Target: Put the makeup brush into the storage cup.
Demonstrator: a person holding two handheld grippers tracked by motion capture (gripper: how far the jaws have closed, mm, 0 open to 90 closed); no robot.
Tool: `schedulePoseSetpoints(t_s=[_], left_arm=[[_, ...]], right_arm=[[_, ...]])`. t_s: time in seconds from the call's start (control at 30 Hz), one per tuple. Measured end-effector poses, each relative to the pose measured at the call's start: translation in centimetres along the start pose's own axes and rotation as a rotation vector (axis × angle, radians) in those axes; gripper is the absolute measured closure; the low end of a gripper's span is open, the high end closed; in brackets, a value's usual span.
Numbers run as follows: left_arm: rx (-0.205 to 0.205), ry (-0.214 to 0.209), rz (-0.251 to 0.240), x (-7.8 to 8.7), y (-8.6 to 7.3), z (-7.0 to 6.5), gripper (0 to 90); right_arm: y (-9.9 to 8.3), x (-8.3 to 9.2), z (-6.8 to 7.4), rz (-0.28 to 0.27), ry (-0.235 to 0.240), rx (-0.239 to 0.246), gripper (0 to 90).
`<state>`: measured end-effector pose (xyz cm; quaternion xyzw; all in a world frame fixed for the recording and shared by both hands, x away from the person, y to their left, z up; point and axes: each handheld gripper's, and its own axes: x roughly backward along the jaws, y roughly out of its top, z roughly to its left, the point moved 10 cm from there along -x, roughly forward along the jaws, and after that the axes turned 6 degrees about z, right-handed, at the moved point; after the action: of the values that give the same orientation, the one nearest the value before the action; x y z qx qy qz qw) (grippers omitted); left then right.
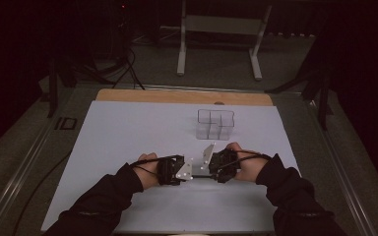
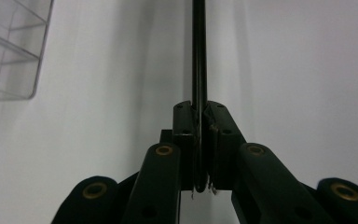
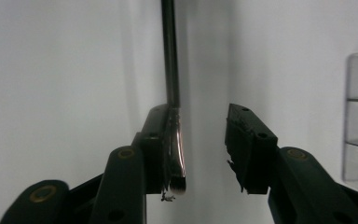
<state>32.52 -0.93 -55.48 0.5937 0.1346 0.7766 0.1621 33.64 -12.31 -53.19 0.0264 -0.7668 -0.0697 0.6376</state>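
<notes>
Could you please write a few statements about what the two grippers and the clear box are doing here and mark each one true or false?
1. The left gripper is clamped on a thin dark metal rod. True.
2. The right gripper is shut tight on that rod. False: its jaws stand apart, and the rod lies against only one of them.
3. The clear plastic box with compartments sits on the white table sheet, beyond the two grippers. True.
4. The clear box is held in the right gripper. False: it stands free on the sheet.
5. The two grippers face each other. True.
</notes>
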Motion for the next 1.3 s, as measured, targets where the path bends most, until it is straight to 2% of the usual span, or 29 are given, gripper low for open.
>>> schedulePoseSetpoints(t_s=[0.13,0.23,0.3,0.33,0.37,0.43,0.47,0.5,0.53,0.57,0.6,0.63,0.7,0.8,0.83,0.9,0.93,0.97,1.03,1.07,1.1,1.13,1.2,1.3], left_arm=[[0.045,0.009,0.011,0.5,-0.8,0.3,85.5],[0.115,0.027,0.009,1.0,-1.6,0.7,85.5],[0.115,0.027,0.009,1.0,-1.6,0.7,85.5],[0.219,0.05,-0.001,1.9,-2.4,1.4,85.4],[0.254,0.064,-0.004,2.3,-2.6,1.6,85.5],[0.309,0.073,-0.017,2.8,-3.0,1.9,85.5],[0.309,0.073,-0.017,2.8,-3.0,1.9,85.5],[0.335,0.087,-0.019,3.0,-3.2,2.1,85.5],[0.374,0.093,-0.034,3.5,-3.5,2.2,85.5],[0.393,0.095,-0.041,3.8,-3.6,2.2,85.5],[0.393,0.095,-0.041,3.8,-3.6,2.2,85.5],[0.413,0.093,-0.052,4.2,-3.8,2.0,85.5],[0.416,0.097,-0.053,4.4,-3.8,2.0,85.5],[0.473,0.094,-0.068,4.8,-4.1,1.7,85.5],[0.495,0.087,-0.078,4.9,-4.1,1.6,85.5],[0.495,0.087,-0.078,4.9,-4.1,1.6,85.5],[0.547,0.089,-0.101,5.2,-4.3,1.5,85.5],[0.576,0.089,-0.113,5.2,-4.4,1.5,85.5],[0.611,0.096,-0.13,5.3,-4.5,1.5,85.5],[0.611,0.096,-0.13,5.3,-4.5,1.5,85.5],[0.642,0.087,-0.152,5.2,-4.6,1.2,85.5],[0.652,0.084,-0.158,5.2,-4.6,1.1,85.5],[0.667,0.076,-0.177,5.1,-4.5,0.7,85.5],[0.673,0.074,-0.187,5.0,-4.4,0.6,85.5]], right_arm=[[0.0,1.0,-0.7,-0.076,-0.031,-0.083,47.4],[-0.5,2.0,-1.5,-0.139,-0.067,-0.162,42.6],[-0.5,2.3,-1.7,-0.159,-0.075,-0.178,42.6],[-0.7,3.4,-2.1,-0.244,-0.08,-0.239,40.9],[-0.8,3.7,-2.2,-0.266,-0.075,-0.259,37.9],[-1.2,4.5,-2.7,-0.318,-0.09,-0.31,38.8],[-1.2,4.5,-2.7,-0.318,-0.09,-0.31,38.8],[-1.5,5.0,-3.0,-0.364,-0.092,-0.357,35.0],[-1.7,5.1,-3.2,-0.374,-0.096,-0.385,31.8],[-1.8,5.1,-3.2,-0.384,-0.099,-0.399,26.4],[-1.8,5.1,-3.2,-0.384,-0.099,-0.399,26.4],[-2.2,5.1,-3.4,-0.388,-0.128,-0.431,19.4],[-2.3,5.1,-3.3,-0.414,-0.137,-0.455,15.9],[-2.4,5.4,-3.2,-0.465,-0.152,-0.492,11.0],[-2.4,5.5,-3.0,-0.479,-0.145,-0.489,9.5],[-2.4,5.6,-2.8,-0.493,-0.141,-0.488,9.5],[-2.5,5.6,-2.9,-0.512,-0.175,-0.521,9.6],[-2.5,5.6,-2.8,-0.516,-0.177,-0.528,9.6],[-2.4,5.7,-2.8,-0.556,-0.202,-0.553,11.5],[-2.4,5.7,-2.8,-0.556,-0.202,-0.553,11.5],[-2.3,5.7,-2.7,-0.584,-0.209,-0.586,14.3],[-2.3,5.8,-2.7,-0.6,-0.215,-0.595,14.8],[-2.1,5.9,-2.6,-0.657,-0.188,-0.627,14.4],[-2.0,5.8,-2.4,-0.681,-0.178,-0.648,14.7]])
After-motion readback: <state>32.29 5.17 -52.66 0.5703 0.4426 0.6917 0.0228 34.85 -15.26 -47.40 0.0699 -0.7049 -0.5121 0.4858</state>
